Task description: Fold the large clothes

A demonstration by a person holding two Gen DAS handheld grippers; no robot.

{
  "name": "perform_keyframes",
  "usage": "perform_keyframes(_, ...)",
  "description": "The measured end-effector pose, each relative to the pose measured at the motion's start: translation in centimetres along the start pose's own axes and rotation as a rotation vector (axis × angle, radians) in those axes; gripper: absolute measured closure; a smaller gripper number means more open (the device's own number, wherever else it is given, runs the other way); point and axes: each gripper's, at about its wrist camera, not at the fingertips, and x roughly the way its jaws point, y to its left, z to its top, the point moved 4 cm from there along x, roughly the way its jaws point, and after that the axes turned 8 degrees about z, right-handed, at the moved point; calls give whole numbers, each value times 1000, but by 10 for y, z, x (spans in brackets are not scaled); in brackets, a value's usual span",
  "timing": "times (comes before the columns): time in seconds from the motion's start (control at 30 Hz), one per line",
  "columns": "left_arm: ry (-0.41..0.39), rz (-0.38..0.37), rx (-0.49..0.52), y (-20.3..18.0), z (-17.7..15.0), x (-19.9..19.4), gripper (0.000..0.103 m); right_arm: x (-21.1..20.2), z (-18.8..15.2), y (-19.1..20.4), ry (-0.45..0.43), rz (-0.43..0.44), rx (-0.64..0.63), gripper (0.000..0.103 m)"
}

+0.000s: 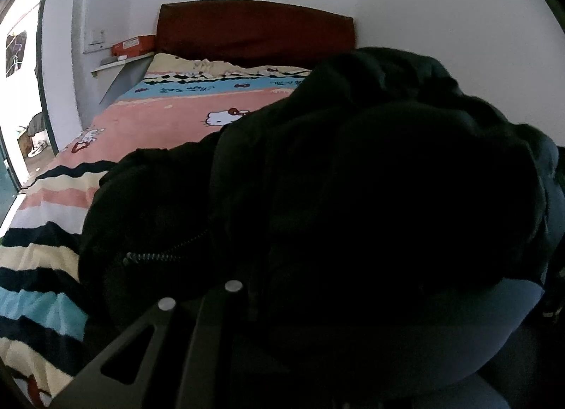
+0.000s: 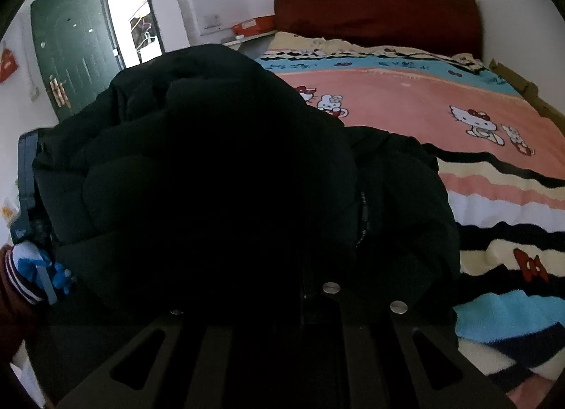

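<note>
Bed blanket pink with cartoon cats, striped near foot; dark red headboard against white wall. Orange box on small shelf beside headboard. Green door at room's left. Black puffer jacket bunched on blanket's near part, zipper showing, blocking both cameras. Left gripper and right gripper buried in jacket; finger gap cannot be told.
</note>
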Motion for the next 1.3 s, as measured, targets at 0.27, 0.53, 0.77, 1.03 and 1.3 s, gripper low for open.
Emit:
perform_keyframes(0.27,30,27,28,-5,0,13,90,23,-3,-5,41,-58,-24,93)
perform_keyframes(0.53,40,79,69,-10,1,-2,87,10,-2,8,53,-105,-98,90)
perform_keyframes(0.77,-8,77,93,-14,0,-17,86,0,-4,15,50,-111,-106,88)
perform_keyframes(1.03,-30,3,123,-8,-4,-26,84,-3,-6,20,56,-122,-156,76)
perform_keyframes(1.3,-2,-10,192,-9,-16,-40,70,-6,-12,20,48,-127,-160,62)
